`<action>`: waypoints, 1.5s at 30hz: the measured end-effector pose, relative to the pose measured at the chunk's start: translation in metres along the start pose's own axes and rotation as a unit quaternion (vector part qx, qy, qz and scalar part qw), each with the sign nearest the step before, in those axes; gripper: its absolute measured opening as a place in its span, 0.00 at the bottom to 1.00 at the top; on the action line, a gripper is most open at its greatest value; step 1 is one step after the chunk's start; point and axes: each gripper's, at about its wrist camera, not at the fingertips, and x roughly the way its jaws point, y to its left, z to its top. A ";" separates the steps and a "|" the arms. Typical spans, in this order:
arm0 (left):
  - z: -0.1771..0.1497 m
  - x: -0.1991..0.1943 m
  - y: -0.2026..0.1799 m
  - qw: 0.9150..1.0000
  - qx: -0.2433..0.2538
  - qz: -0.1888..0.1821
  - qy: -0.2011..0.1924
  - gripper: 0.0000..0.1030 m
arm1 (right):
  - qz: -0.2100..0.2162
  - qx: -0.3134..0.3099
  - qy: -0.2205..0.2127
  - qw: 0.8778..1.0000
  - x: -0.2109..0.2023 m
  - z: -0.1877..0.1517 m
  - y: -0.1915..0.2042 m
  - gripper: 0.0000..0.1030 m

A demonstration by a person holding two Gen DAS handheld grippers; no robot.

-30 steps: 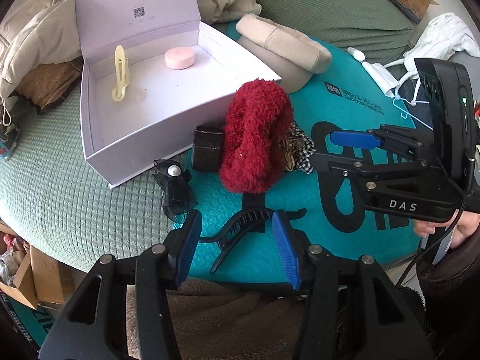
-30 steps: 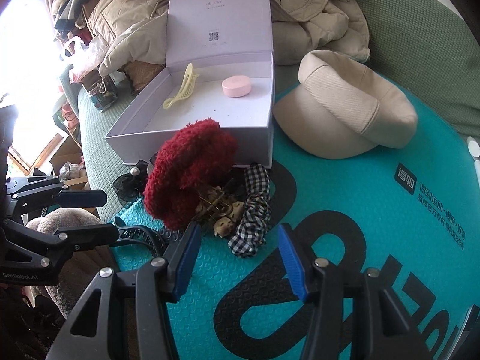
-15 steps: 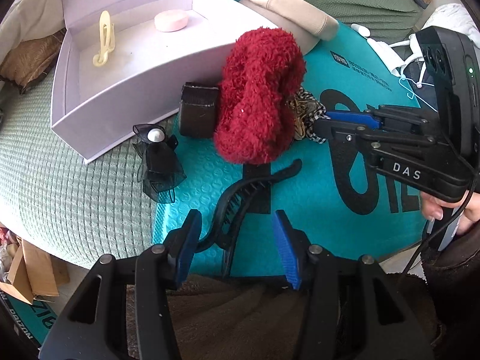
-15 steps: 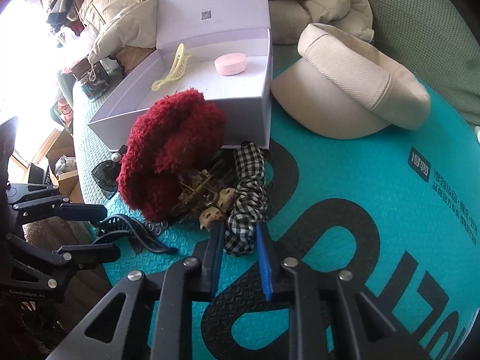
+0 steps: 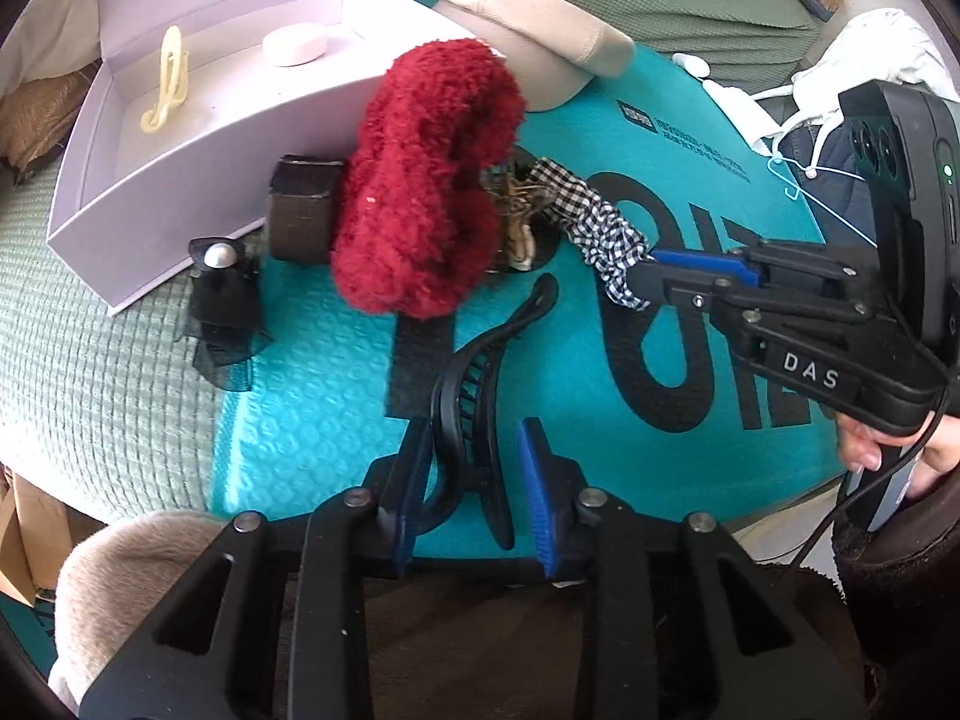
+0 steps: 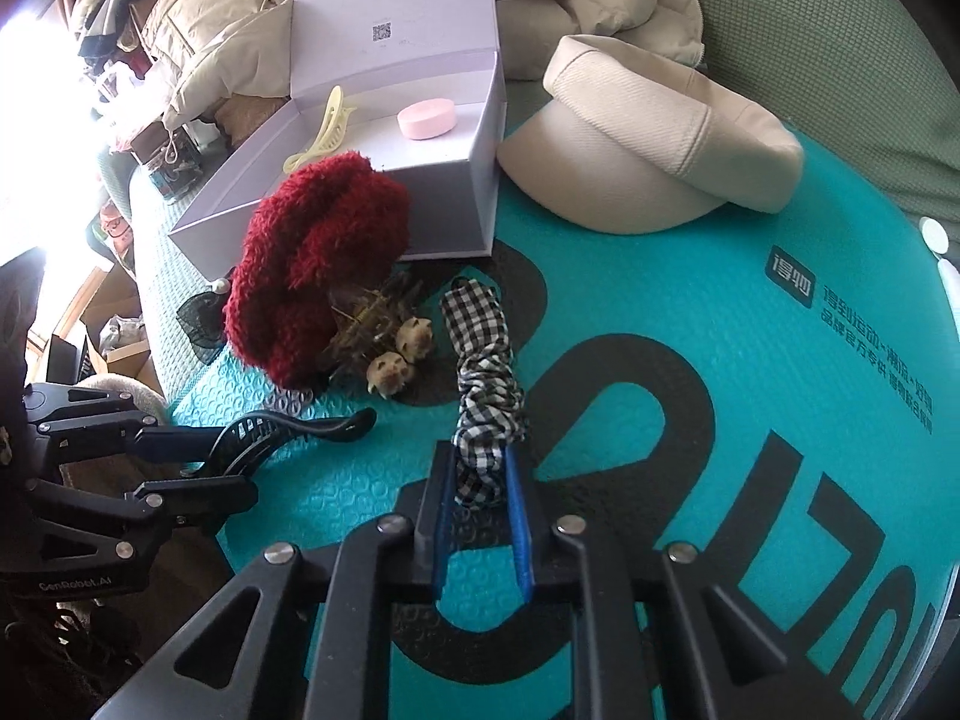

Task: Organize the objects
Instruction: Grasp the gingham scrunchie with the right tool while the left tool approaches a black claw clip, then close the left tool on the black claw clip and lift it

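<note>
A black claw clip point(image 5: 474, 396) lies on the teal mat point(image 5: 606, 456), and its handle end sits between the blue pads of my left gripper point(image 5: 474, 480), whose jaws are closing onto it. My right gripper point(image 6: 480, 480) is shut on the near end of a black-and-white checked scrunchie point(image 6: 483, 360); the left wrist view shows the right gripper point(image 5: 648, 282) pinching the scrunchie point(image 5: 594, 222). A fluffy red scrunchie point(image 5: 420, 192) leans against the open lilac box point(image 5: 150, 192), which holds a yellow clip point(image 5: 165, 81) and a pink round piece point(image 5: 297, 47).
A beige cap point(image 6: 648, 144) rests on the mat right of the box point(image 6: 450, 204). A brown clip with small figures point(image 6: 396, 354), a dark brown block point(image 5: 300, 216) and a black bow with a pearl point(image 5: 225, 312) lie around the red scrunchie point(image 6: 312, 264). Coats are piled behind.
Both grippers came down. The right one shut on the checked scrunchie's end. The left one moved over the black claw clip and narrowed around its handle.
</note>
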 end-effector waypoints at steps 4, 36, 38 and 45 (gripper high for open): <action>-0.004 -0.001 -0.015 1.000 0.008 -0.006 -0.002 0.27 | -0.007 0.013 0.008 1.000 -0.008 -0.017 -0.007 0.15; 0.001 0.014 -0.030 0.999 0.011 0.037 -0.030 0.28 | -0.025 -0.009 -0.038 0.999 -0.001 -0.034 -0.008 0.43; 0.001 0.014 -0.030 0.999 0.011 0.037 -0.030 0.28 | -0.031 -0.013 -0.041 0.999 0.000 -0.035 -0.006 0.43; 0.001 0.013 -0.023 0.999 -0.013 0.019 -0.037 0.20 | -0.044 -0.010 -0.037 0.998 -0.002 -0.034 -0.004 0.20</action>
